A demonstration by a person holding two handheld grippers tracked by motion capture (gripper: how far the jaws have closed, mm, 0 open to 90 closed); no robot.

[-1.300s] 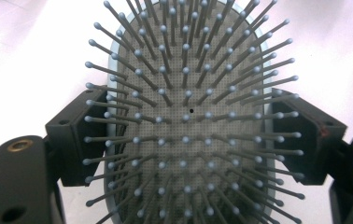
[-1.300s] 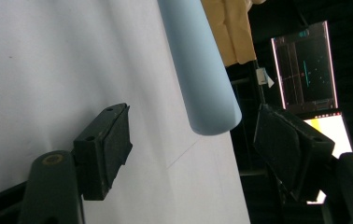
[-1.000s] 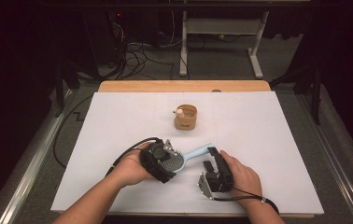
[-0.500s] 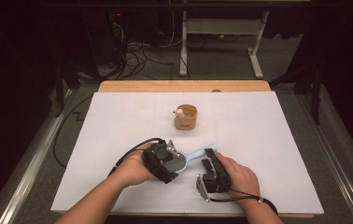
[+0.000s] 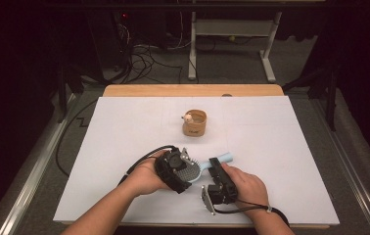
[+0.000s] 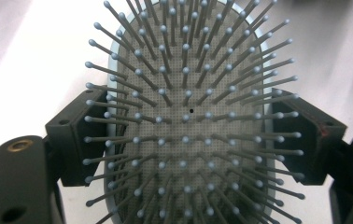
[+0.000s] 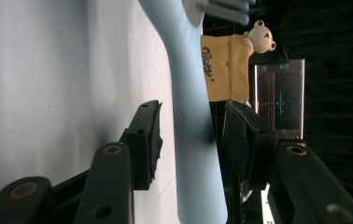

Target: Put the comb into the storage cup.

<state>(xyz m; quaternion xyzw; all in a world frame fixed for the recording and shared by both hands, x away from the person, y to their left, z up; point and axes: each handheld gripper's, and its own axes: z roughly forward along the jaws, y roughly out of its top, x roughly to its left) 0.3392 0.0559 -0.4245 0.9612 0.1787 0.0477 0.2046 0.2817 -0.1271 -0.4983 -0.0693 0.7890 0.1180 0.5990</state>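
On the white table (image 5: 124,127), left fingers (image 6: 186,135) clamp the hairbrush (image 6: 188,116); right fingers (image 7: 191,135), closing, straddle its half-hidden handle (image 7: 193,116).

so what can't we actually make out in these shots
- Hairbrush back: left gripper view, hidden behind its own bristle face.
- Brush handle end: right gripper view, cut off by the bottom edge. The right gripper jaws have just been closing around it; contact unclear.
- Inside the tan cup: high view, too small.
- Left gripper jaws: high view, covered by hand and brush.
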